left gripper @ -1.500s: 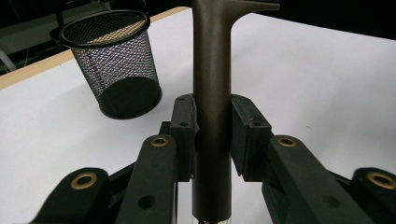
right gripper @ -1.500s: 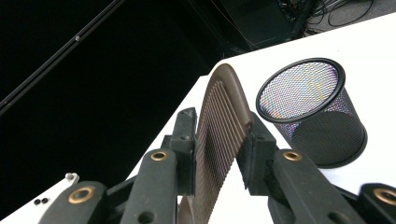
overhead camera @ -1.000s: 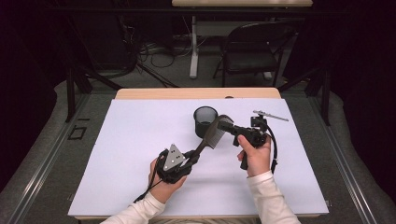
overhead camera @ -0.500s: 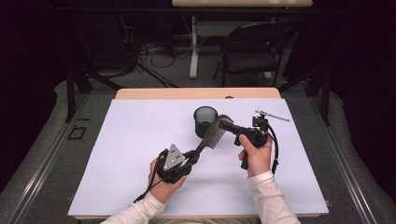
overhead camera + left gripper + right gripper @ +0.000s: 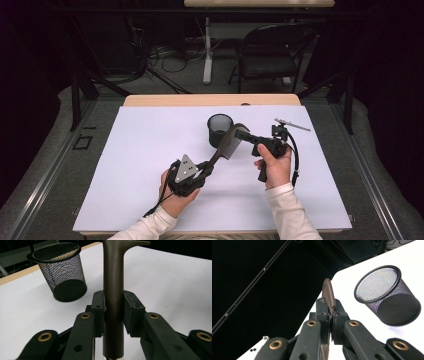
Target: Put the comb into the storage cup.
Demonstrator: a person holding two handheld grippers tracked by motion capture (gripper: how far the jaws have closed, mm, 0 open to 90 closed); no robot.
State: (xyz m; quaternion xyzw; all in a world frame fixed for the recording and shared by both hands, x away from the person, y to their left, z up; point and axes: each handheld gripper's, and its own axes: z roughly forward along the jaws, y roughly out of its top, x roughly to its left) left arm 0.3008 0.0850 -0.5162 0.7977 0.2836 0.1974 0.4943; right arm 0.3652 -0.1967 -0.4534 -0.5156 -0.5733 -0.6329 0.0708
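A dark brown comb (image 5: 227, 145) hangs above the white table between both grippers. My left gripper (image 5: 207, 167) is shut on its handle (image 5: 113, 285), the pads pressing both sides, as the left gripper view (image 5: 113, 308) shows. My right gripper (image 5: 241, 134) comes in from the right. Its jaws have just been closing on the comb's toothed end (image 5: 328, 293), and the pads (image 5: 339, 315) now pinch it. A black mesh cup (image 5: 220, 129) stands upright just behind the comb, empty inside (image 5: 61, 272), and appears to the right in the right gripper view (image 5: 387, 295).
A thin metal tool (image 5: 292, 125) lies on the white sheet (image 5: 140, 150) at the back right. A wooden table edge (image 5: 210, 100) runs along the far side. A black chair (image 5: 272, 50) and cables stand on the floor beyond.
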